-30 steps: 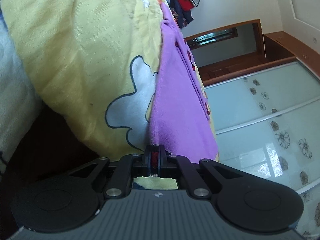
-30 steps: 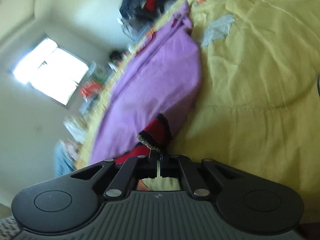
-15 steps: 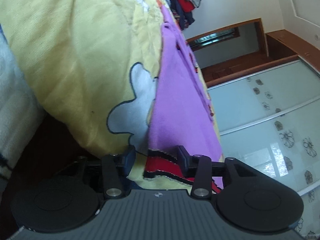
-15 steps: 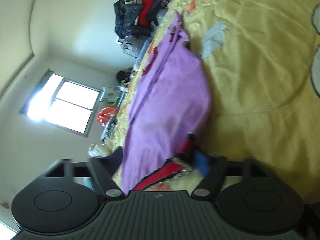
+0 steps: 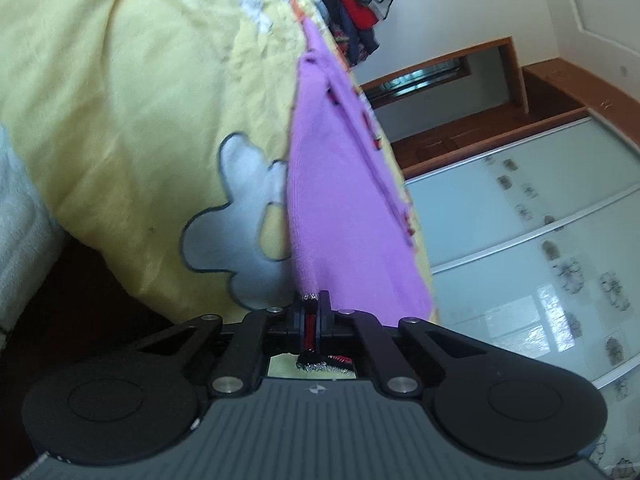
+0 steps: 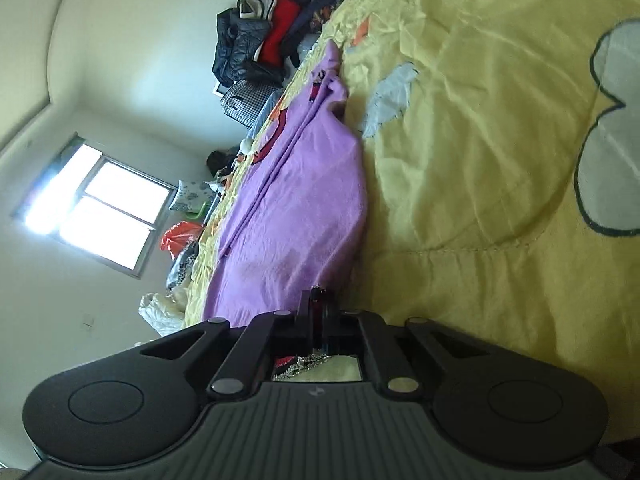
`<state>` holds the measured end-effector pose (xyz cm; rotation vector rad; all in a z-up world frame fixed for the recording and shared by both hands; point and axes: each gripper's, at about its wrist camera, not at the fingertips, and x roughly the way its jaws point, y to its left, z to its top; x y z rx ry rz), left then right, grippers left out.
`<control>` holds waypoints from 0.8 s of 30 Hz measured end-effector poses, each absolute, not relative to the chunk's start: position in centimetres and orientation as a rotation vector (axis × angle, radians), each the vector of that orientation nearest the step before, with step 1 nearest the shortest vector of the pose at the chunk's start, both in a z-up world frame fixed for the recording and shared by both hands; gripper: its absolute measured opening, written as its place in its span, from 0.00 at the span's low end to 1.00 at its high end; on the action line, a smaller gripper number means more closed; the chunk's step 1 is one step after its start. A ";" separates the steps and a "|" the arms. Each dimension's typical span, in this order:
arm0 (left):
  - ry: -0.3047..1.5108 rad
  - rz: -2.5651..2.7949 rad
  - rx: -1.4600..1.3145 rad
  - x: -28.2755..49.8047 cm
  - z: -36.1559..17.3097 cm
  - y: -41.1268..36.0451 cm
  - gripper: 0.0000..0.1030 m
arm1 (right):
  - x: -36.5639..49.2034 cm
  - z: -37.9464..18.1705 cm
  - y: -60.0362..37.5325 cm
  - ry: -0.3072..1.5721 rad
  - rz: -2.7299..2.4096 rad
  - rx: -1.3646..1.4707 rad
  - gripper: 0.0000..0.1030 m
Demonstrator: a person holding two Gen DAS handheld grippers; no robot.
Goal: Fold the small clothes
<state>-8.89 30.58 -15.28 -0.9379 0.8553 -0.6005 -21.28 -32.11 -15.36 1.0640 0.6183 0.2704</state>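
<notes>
Grippers re-clamped on a garment's hem: your left gripper (image 5: 311,322) and right gripper (image 6: 319,320) have just been closing, both having stood open half a second ago with the red-and-black trim lying loose between the jaws; a second ago both were pinched shut as now; you appear to have let go and re-taken the hold. Each pair of jaws is now pressed tight on the trim (image 5: 310,326) of the purple garment (image 5: 340,216); in the right view the same trim (image 6: 318,312) shows as a dark sliver between the pads. The garment lies stretched away from both sets of fingers across the yellow bedspread (image 5: 140,100), its far end toward the pile of dark and red clothes (image 6: 272,46) by the wall; with both near corners secured, you look placed to carry this edge over for a fold, though that step is not yet begun.
</notes>
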 end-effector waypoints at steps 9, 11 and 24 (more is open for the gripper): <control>0.700 -0.686 -1.023 -8.8 -12.2 30.9 0.03 | -21.3 -11.8 -32.8 0.468 0.334 1.084 0.03; 0.691 -0.704 -1.049 -8.6 -12.1 30.7 0.03 | -21.2 -11.1 -33.1 0.433 0.352 1.099 0.03; 0.580 -0.694 -1.232 -5.3 -12.5 32.0 0.03 | -17.5 -10.8 -34.5 0.259 0.447 1.258 0.03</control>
